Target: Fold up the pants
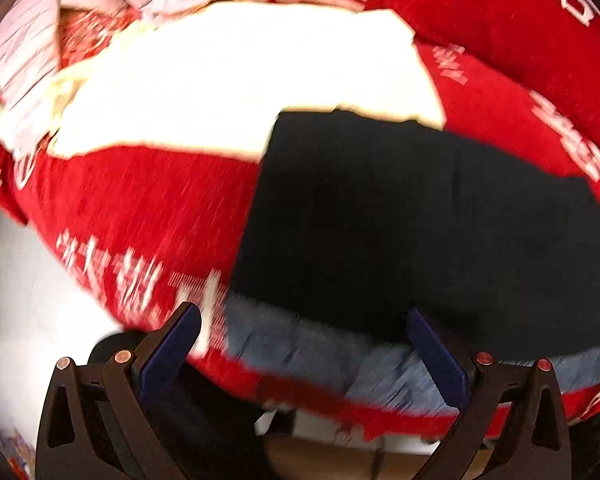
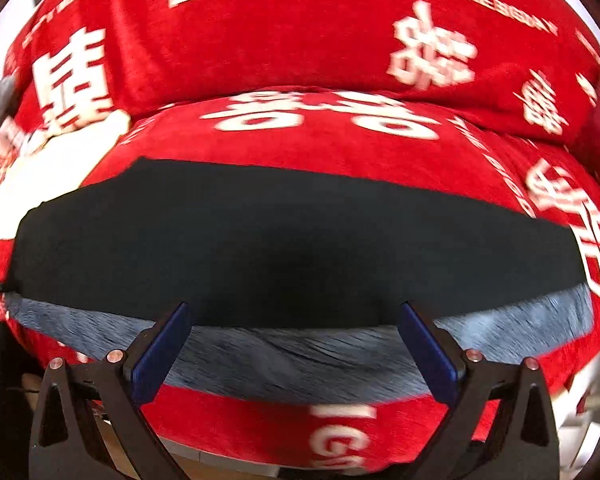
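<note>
Looking through the left wrist view, the pants (image 1: 400, 220) lie as a flat dark block on the red cover (image 1: 140, 208), a fuzzy grey-blue lining strip along their near edge; the left gripper (image 1: 304, 340) hangs spread and empty above that edge.

In the right wrist view (blurred), the right gripper (image 2: 294, 332) is likewise released over the pants (image 2: 292, 240). Folding seems largely done; perhaps one more fold remains.

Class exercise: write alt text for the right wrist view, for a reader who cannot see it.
Black pants with a fuzzy grey-blue lining along the near edge lie flat on a red blanket printed with white characters. The open right gripper hovers at that edge, holding nothing.
</note>
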`<state>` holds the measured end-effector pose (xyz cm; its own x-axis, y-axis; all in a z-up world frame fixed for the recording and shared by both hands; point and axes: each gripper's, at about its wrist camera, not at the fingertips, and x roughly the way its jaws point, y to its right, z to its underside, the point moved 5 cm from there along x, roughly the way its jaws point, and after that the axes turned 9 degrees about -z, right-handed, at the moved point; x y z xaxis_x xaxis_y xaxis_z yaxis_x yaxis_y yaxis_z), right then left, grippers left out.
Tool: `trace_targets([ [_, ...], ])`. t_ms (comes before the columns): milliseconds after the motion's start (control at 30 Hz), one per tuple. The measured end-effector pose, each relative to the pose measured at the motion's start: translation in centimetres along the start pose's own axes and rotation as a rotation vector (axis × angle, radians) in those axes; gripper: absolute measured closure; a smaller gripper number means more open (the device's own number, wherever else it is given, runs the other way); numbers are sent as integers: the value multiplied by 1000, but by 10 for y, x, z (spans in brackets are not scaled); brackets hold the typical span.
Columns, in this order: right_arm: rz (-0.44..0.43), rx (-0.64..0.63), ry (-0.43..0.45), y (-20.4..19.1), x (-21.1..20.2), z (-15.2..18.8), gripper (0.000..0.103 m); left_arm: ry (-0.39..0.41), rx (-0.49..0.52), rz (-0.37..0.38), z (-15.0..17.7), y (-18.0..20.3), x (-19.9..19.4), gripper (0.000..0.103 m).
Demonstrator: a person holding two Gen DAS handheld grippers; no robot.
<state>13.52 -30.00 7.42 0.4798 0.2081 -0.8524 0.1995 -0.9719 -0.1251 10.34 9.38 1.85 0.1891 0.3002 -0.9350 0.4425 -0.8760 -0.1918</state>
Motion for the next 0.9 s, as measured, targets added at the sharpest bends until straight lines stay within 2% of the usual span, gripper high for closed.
trace_targets([
  [100, -27, -28, -15, -33, 21, -22, 0, 16, 1, 18, -32, 16, 4, 0],
  [167, -67, -14, -35, -52, 39, -37, 0, -21, 11, 1, -48, 30, 16, 0],
  [367, -92, -3, -146, -86, 104, -66, 0, -78, -26, 58, -74, 38, 41, 0],
  [433, -31, -18, -179, -89, 125, -71, 0, -103, -37, 84, -81, 36, 45, 0],
  [500, 13, -35, -180, -95, 126, -81, 0, -105, -41, 81, -83, 32, 40, 0],
  [533, 6, -27, -167, -98, 122, -84, 0, -81, -49, 79, -82, 31, 32, 0],
  [600, -16, -45, -97, -106, 110, -92, 0, -33, -54, 88, -81, 27, 25, 0],
  [633, 4, -75, -88, -111, 111, -94, 0, -39, -40, 79, -80, 29, 30, 0],
  [667, 15, -99, -109, -116, 118, -94, 0, -58, -23, 64, -79, 32, 38, 0],
  [733, 4, -98, -176, -117, 136, -90, 0, -71, -26, 86, -82, 36, 49, 0],
  [833, 22, -99, -173, -117, 136, -92, 0, -83, -66, 109, -83, 25, 46, 0],
  [900, 21, -118, -157, -121, 121, -88, 0, -57, -73, 101, -80, 15, 34, 0],
])
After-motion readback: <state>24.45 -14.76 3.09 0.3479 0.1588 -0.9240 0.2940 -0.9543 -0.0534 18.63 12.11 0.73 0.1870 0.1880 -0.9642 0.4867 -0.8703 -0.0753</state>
